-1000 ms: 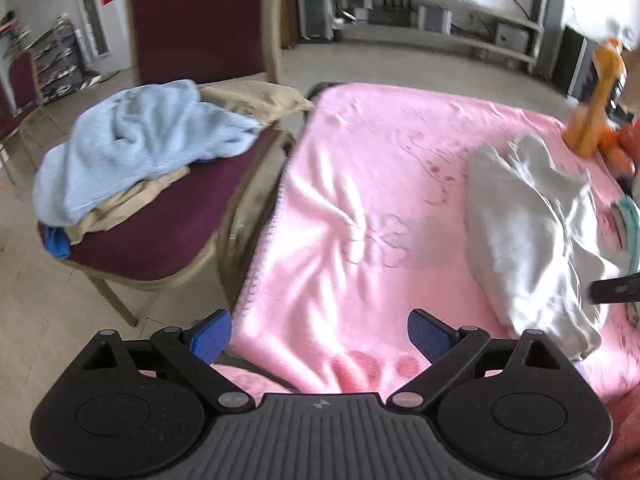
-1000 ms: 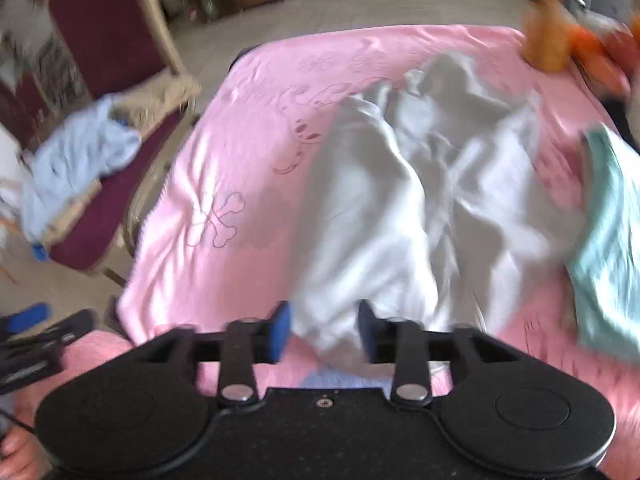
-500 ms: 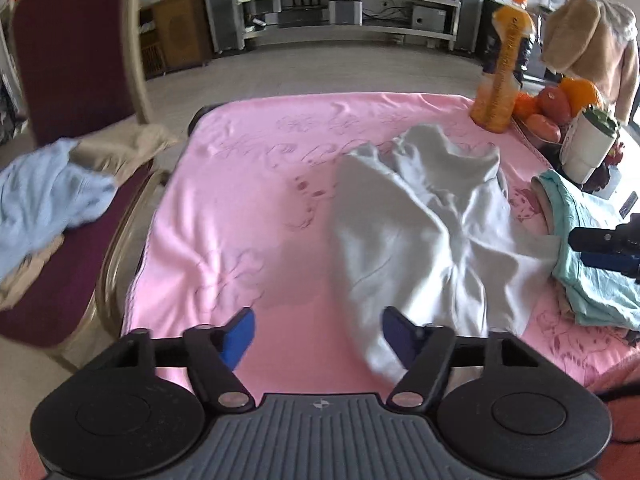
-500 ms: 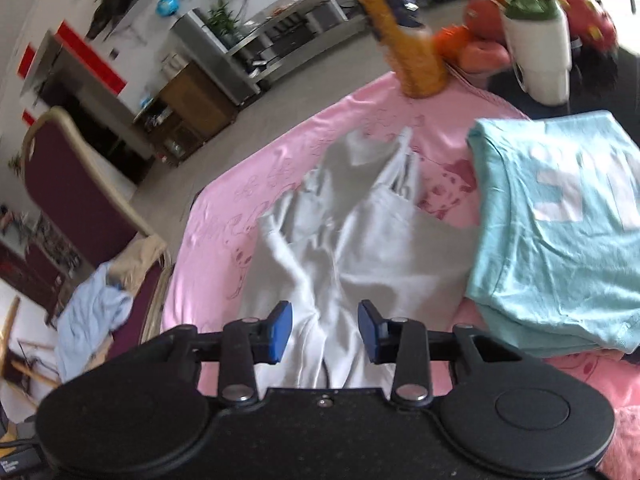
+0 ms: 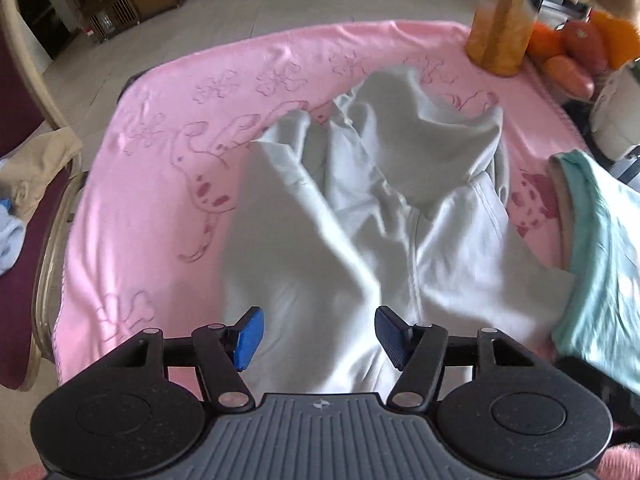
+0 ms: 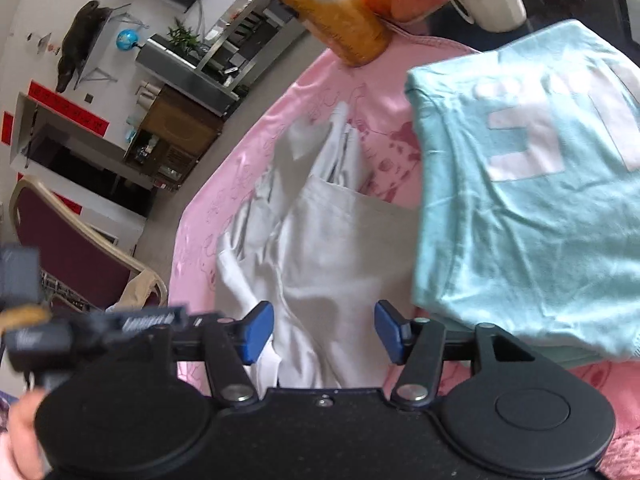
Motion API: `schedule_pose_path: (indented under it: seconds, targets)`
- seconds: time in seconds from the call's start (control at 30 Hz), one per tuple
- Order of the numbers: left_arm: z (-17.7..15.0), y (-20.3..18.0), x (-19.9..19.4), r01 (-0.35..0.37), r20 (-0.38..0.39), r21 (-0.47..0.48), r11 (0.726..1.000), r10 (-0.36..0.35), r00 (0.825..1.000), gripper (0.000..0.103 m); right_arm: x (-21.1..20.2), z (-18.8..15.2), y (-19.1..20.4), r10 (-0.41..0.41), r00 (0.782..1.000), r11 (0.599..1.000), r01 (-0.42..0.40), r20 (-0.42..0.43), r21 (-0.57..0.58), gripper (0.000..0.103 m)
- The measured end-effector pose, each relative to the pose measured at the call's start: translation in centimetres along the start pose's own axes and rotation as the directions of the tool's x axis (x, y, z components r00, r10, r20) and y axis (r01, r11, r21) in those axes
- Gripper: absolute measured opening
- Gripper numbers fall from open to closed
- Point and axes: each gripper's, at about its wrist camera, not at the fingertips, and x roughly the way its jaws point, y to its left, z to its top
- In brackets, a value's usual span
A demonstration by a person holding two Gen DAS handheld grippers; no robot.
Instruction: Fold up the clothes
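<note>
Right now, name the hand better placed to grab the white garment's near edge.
Left, marginally. The left gripper sits centred over the white garment, jaws opening, nothing pinched. The right gripper is opening over it too, but crowded by the folded teal shirt.

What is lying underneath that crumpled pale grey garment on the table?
The crumpled pale grey garment lies on a pink blanket with printed figures, which shows all around it. The folded light teal T-shirt overlaps its edge. Whatever lies beneath the garment's middle, or under the blanket, is covered.
</note>
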Motion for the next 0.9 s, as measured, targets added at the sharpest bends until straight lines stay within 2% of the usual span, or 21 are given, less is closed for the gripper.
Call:
schedule_pose_path:
  seconds: [0.1,0.27,0.3,0.33,0.4,0.43,0.53,0.63,0.7,0.83,0.9]
  targets:
    - [1.3,-1.5,1.6,-0.040,-0.030,0.024,0.999,0.041,0.999,0.063,0.1,0.1,-0.8,0.014,1.000,0.999,-0.014,-0.012,0.039,0.056]
    - [2.5,-2.4,4.1,-0.068,-0.075,0.043,0.997,0.071,0.995,0.061,0.2,0.2,-0.8,0.003,1.000,1.000,-0.003,-0.001,0.019,0.061]
    - [2.7,-2.2,4.5,-0.070,-0.083,0.037,0.997,0.073,0.994,0.046,0.4,0.2,-0.8,-0.003,1.000,1.000,0.003,-0.001,0.017,0.061]
    - [2.7,-1.8,4.7,-0.070,-0.087,0.023,0.997,0.072,0.994,0.036,0.5,0.2,-0.8,-0.009,1.000,1.000,0.009,-0.002,0.014,0.061]
    - [2.6,-0.7,4.4,-0.058,-0.068,-0.001,0.998,0.058,0.996,0.008,0.8,0.2,-0.9,-0.021,1.000,1.000,0.021,-0.003,0.012,0.061]
    - [2.2,0.1,3.6,-0.057,-0.037,-0.009,0.998,0.057,0.998,0.006,1.0,0.2,-1.0,-0.025,1.000,1.000,0.025,-0.004,0.010,0.061]
    - [0.4,3.2,0.3,-0.068,0.076,-0.033,0.997,0.070,0.995,0.005,1.1,0.1,-1.2,-0.046,0.999,0.999,0.046,-0.004,0.007,0.061]
    - [-2.9,7.6,-3.7,-0.060,0.180,-0.084,0.995,0.074,0.981,0.005,1.1,-0.1,-1.3,-0.055,0.998,0.998,0.055,-0.002,0.000,0.061]
    - [-5.5,10.9,-5.8,-0.048,0.222,-0.130,0.990,0.076,0.972,0.005,1.0,-0.5,-1.1,-0.058,0.998,0.998,0.058,-0.001,-0.014,0.061]
    - [-11.3,17.0,-6.7,-0.039,0.217,-0.240,0.970,0.093,0.972,0.005,0.8,-2.0,0.2,-0.079,0.997,0.993,0.079,0.002,-0.090,0.061]
    - [-14.0,19.0,-5.7,-0.006,0.186,-0.268,0.964,0.058,0.981,0.007,0.7,-3.1,1.1,-0.096,0.995,0.986,0.096,0.007,-0.139,0.061]
